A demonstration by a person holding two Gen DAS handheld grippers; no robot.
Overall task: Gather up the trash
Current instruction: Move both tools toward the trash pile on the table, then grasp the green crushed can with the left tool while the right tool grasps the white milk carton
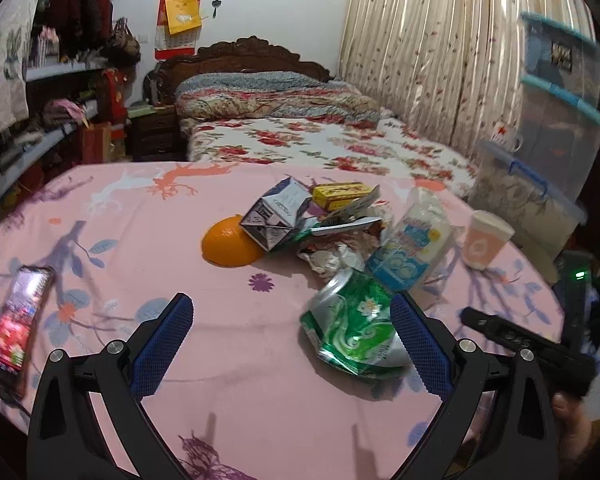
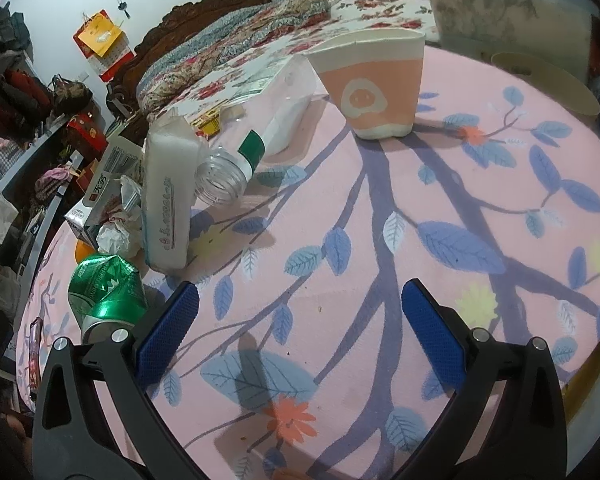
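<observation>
Trash pile sits mid-table on the round table with pink floral cloth (image 1: 148, 248).

Counted:
- one crushed green aluminium can (image 1: 350, 326), lying on its side at the near edge of the pile
- one crumpled grey-white carton (image 1: 278, 218)
- one orange plastic bowl (image 1: 228, 245), touching the carton
- one small yellow box (image 1: 342, 194) at the back of the pile
- one white tissue pack with blue print (image 1: 412, 246)
- one wad of crumpled white paper (image 1: 332, 258)
- one clear plastic bottle with green label (image 2: 236, 166), on its side, seen from the right wrist view
- one pink-and-white paper cup (image 1: 485, 240), upright, apart from the pile
- one smartphone with lit screen (image 1: 18, 320), at the table's left edge

Left gripper (image 1: 292, 340): jaws spread wide and empty; the can lies just beside its right finger, and contact is unclear. Right gripper (image 2: 300, 330): spread wide, empty, over bare cloth, with the cup ahead of it and the can to its left.
</observation>
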